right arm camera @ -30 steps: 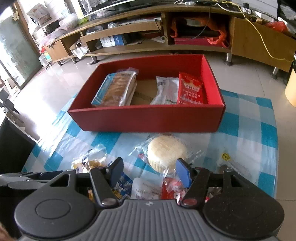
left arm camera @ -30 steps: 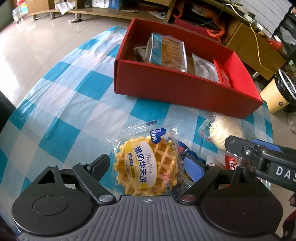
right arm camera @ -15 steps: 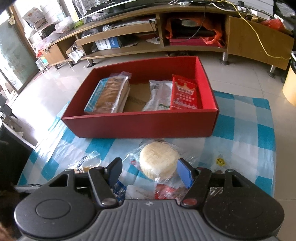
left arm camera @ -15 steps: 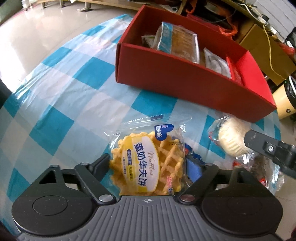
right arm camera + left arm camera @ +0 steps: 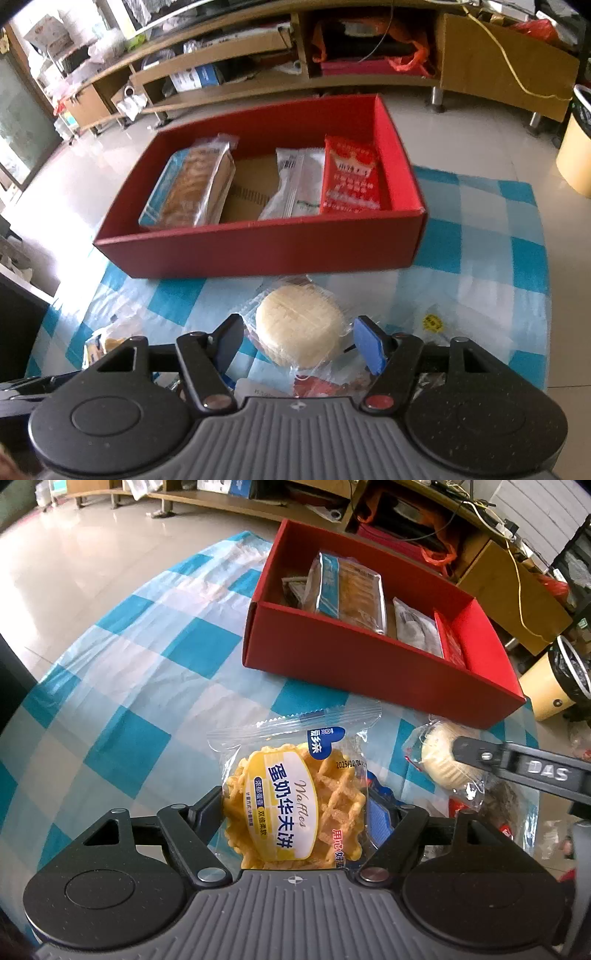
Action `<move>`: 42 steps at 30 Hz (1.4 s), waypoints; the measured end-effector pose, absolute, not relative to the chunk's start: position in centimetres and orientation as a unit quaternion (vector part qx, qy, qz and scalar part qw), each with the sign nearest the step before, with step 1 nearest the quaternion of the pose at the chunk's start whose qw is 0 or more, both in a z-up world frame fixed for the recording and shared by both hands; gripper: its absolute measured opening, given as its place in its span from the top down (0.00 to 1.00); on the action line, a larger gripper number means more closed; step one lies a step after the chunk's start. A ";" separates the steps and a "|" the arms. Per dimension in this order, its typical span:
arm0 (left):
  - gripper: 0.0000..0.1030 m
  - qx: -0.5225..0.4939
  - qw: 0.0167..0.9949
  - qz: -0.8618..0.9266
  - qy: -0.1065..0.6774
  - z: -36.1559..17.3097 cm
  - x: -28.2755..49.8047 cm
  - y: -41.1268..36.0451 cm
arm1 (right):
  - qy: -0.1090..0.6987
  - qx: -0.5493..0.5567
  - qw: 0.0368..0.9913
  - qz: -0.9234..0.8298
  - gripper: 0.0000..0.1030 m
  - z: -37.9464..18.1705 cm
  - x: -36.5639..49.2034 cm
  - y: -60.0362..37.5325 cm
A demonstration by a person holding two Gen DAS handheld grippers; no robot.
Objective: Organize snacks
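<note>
A clear packet with a yellow waffle [image 5: 291, 805] sits between the fingers of my left gripper [image 5: 295, 808]. Its jaws are closing and both pads press the packet's sides. Beyond it stands the red box [image 5: 369, 664] on the blue-checked cloth [image 5: 147, 672]. Inside the red box [image 5: 258, 251] lie a biscuit pack [image 5: 188, 188], a white packet [image 5: 295, 184] and a red packet [image 5: 351, 177]. My right gripper [image 5: 299, 339] is open and straddles a wrapped round pale cake [image 5: 299, 328] without its pads touching it. The same cake [image 5: 443, 764] shows beside a right finger [image 5: 517, 771].
More snack packets lie under and behind the right gripper, among them a red one [image 5: 317, 387]. A yellow bin [image 5: 572, 155] stands on the floor to the right. Low wooden shelving [image 5: 258, 48] full of clutter runs behind the table. The cloth's right edge [image 5: 543, 258] is close.
The left jaws have narrowed onto the waffle packet, which now stays with the gripper as the view shifts. The right gripper has moved forward, so the round cake lies between its fingers.
</note>
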State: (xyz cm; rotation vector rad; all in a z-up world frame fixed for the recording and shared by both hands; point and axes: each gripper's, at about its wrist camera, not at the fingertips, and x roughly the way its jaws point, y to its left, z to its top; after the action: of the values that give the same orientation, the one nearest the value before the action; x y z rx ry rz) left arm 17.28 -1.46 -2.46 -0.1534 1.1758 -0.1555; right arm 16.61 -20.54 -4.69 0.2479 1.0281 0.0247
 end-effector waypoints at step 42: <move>0.20 -0.072 0.830 -0.084 0.547 -2.0 18.0 -1.7 | 0.475 0.113 0.872 0.031 0.31 -5.7 17.4 -20.5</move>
State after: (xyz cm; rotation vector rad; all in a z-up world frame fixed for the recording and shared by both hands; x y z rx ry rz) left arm 17.97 -1.66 -1.98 -0.1534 1.1606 -0.1792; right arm 17.38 -20.52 -5.66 0.2355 0.9936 0.0656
